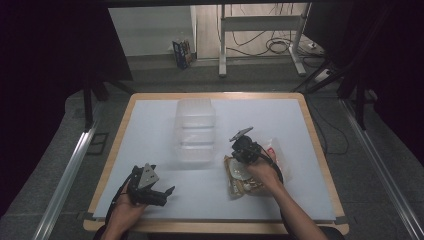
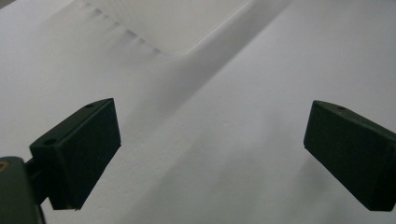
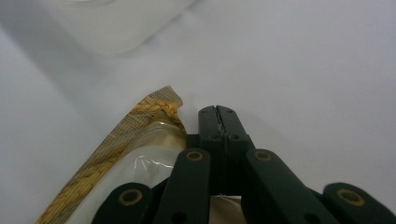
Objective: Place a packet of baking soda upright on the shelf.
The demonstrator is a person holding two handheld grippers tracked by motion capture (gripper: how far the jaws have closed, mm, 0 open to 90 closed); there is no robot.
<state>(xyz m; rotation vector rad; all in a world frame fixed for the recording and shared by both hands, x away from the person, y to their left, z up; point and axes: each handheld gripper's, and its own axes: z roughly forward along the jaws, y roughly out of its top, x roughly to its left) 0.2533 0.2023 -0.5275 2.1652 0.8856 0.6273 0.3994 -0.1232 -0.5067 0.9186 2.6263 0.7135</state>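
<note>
On the left of the desk [image 1: 150, 112], near its front edge, the left hand-held gripper [image 1: 159, 192] rests low over the white surface in the person's left hand [image 1: 131, 202], with its grey three-cornered plate on top. Its jaws stand wide apart with nothing between them — the left gripper view looks straight along them at bare white desk, and a corner of the clear plastic container [image 2: 177, 23] shows beyond. Seen from the high view, that container [image 1: 196, 131] sits at the middle of the desk, well apart from the left hand-held gripper and just left of the right one. Further right, the right hand-held gripper [image 1: 243, 150] is held in the right hand [image 1: 262, 172], over a snack packet [image 1: 240, 180] with a tan woven-look edge and a clear window. In the right gripper view its jaws are pressed fully together, tips meeting, and the packet [image 3: 135, 149] lies just beside and beneath them on their left — whether the closed jaws pinch any of its film cannot be told. At the right hand's far side lies a second clear wrapper [image 1: 275, 150] with a red mark, touching the first packet's area.
</note>
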